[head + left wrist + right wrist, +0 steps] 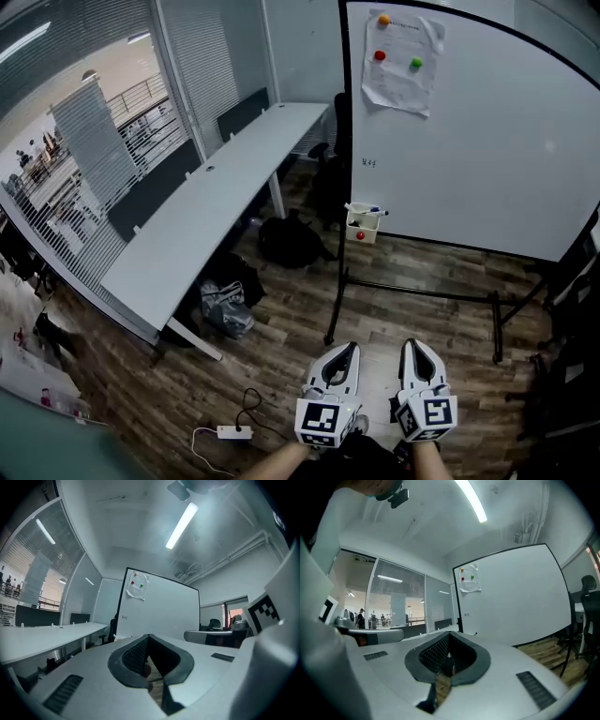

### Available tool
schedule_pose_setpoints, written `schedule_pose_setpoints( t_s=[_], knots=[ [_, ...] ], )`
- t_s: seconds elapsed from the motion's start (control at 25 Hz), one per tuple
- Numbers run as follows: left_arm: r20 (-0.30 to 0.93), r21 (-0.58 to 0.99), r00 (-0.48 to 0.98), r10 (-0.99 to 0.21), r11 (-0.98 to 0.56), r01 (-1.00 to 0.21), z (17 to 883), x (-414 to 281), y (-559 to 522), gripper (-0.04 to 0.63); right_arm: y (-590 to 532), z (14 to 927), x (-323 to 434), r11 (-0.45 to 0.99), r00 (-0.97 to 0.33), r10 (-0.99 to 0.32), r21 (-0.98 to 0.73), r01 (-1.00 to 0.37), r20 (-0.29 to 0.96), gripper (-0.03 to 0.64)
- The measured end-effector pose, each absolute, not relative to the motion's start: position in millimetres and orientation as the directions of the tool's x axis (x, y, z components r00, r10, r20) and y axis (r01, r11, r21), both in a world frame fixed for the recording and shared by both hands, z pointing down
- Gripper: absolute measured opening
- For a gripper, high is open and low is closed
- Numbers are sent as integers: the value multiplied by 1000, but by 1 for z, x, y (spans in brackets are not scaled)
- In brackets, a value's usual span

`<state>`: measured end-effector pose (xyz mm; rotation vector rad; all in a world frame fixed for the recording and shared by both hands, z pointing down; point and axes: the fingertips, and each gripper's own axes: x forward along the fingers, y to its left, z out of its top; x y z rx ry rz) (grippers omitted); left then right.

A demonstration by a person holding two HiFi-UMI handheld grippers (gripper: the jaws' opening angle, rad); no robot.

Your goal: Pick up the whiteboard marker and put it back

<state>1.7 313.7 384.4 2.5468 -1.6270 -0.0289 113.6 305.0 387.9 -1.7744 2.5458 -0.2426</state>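
A whiteboard [487, 141] on a black wheeled stand faces me across the wooden floor. A small white holder box [363, 225] hangs at its lower left corner. Whiteboard markers lie across the top of the box, one with a blue cap [376, 212]. My left gripper [352, 347] and right gripper [412, 343] are side by side at the bottom of the head view, pointing level at the board and well short of it. Both are shut and hold nothing. The board [159, 606] fills the middle of the left gripper view, and also shows in the right gripper view [511, 597].
A long white desk [216, 197] runs along the glass wall at left. A black bag [289, 239] and a plastic bag [225, 309] lie beside it. A power strip [232, 432] lies on the floor near my left. The stand's base bar [422, 293] crosses the floor ahead.
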Motion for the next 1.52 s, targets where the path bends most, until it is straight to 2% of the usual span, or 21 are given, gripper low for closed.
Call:
schedule_pose_setpoints(
  t_s=[0.76,1.52],
  knots=[
    [79,101,324,-943,-316,-943,391,43,214,8,197,394,145,410,-430,-898,-174,-895,92,12],
    [117,112,410,-904,-399,-910,419,24,51,8,41,435,118,349,-377,-911,-174,-921,167,12]
  ],
)
